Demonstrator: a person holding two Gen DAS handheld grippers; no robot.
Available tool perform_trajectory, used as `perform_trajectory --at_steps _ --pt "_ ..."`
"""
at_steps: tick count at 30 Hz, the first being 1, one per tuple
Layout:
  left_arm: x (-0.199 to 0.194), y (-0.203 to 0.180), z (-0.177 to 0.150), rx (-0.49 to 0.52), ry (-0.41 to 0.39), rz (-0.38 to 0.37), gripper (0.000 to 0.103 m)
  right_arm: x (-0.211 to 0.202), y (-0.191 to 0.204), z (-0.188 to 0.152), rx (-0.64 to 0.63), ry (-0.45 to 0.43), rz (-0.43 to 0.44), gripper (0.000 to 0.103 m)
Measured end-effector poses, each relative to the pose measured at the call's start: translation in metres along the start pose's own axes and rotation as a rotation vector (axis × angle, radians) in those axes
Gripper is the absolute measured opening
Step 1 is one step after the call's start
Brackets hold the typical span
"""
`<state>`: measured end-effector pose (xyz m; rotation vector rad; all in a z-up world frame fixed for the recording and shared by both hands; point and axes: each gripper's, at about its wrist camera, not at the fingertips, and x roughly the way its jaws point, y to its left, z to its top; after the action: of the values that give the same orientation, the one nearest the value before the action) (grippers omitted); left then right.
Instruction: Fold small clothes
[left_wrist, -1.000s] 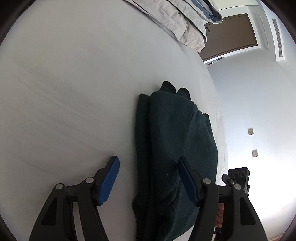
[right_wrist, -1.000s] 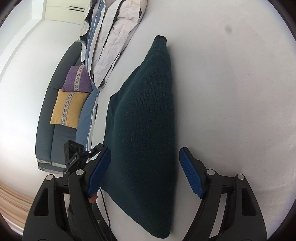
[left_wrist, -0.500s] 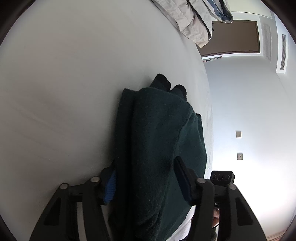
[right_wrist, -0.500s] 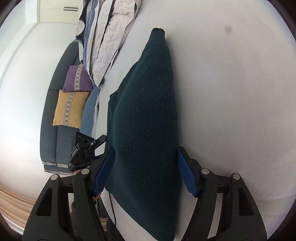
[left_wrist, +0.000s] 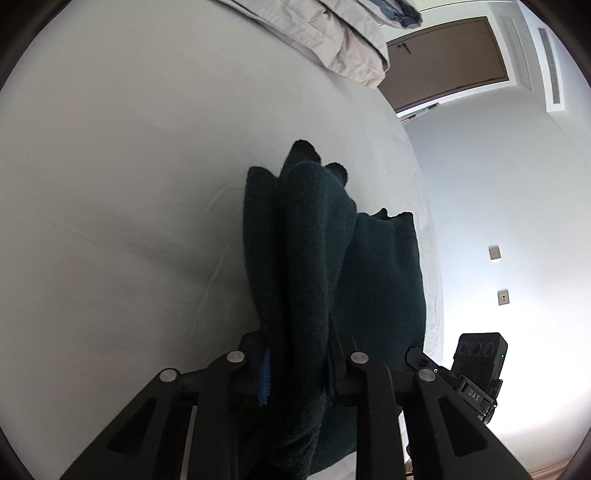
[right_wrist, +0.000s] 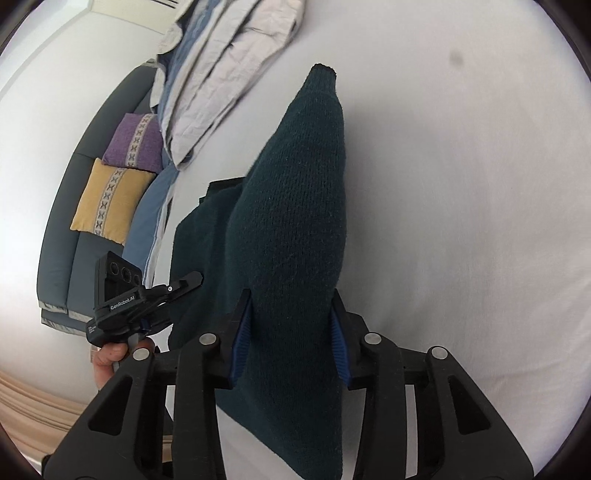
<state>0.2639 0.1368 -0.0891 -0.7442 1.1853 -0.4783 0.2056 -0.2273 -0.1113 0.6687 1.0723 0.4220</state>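
Both claws, left claw (left_wrist: 297, 363) and right claw (right_wrist: 291, 328), are clamping the dark green sweater (right_wrist: 295, 206) over the white bed (right_wrist: 461, 221); I am judging a fold underway, next carrying the gripped edge across evenly.

The sweater (right_wrist: 295, 229) lies on the bed (right_wrist: 461, 221), clamped between both grippers' jaws; the left gripper (left_wrist: 297, 363) sits left of the right gripper (right_wrist: 291, 343). Bedding (right_wrist: 221, 74) is piled at the far edge; a sofa (right_wrist: 62, 236) with cushions (right_wrist: 110, 199) stands beyond it.

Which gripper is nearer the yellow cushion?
Left. In the right wrist view, the left gripper sits beside the yellow cushion; the right gripper, clamping the sweater, is farther.
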Motion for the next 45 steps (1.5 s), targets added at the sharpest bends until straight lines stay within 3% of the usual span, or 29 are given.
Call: perform_trajectory --at_steps 5,11,17,23,28,32,40,42,45 --pt "-0.021 -0.038 -0.032 0.065 0.004 -0.016 0.023 -0.049 0.020 -0.022 -0.025 -0.044 0.024 0.034" --pt "-0.033 -0.080 -0.086 0.140 0.017 -0.038 0.023 -0.117 0.023 -0.073 -0.031 -0.086 0.039 0.034" --pt "-0.021 -0.102 -0.148 0.195 0.066 -0.032 0.023 -0.173 -0.007 -0.141 0.026 -0.126 0.039 0.034" --pt "0.002 -0.094 -0.188 0.195 0.115 -0.017 0.023 -0.194 -0.050 -0.199 0.095 -0.128 0.037 0.034" --pt "0.030 -0.052 -0.199 0.136 0.116 0.045 0.025 -0.182 -0.087 -0.224 0.142 -0.124 0.006 0.034" --pt "0.034 -0.021 -0.201 0.025 0.110 -0.058 0.031 -0.174 -0.119 -0.237 0.203 -0.145 0.096 0.037" --pt "0.028 -0.035 -0.202 0.094 0.082 0.002 0.034 -0.186 -0.109 -0.246 0.160 -0.192 0.032 0.044" --pt "0.020 -0.039 -0.204 0.116 0.064 0.025 0.033 -0.201 -0.102 -0.249 0.151 -0.224 -0.008 0.044" --pt "0.000 -0.049 -0.209 0.166 0.001 0.088 0.033 -0.221 -0.081 -0.245 0.117 -0.249 0.002 0.044"
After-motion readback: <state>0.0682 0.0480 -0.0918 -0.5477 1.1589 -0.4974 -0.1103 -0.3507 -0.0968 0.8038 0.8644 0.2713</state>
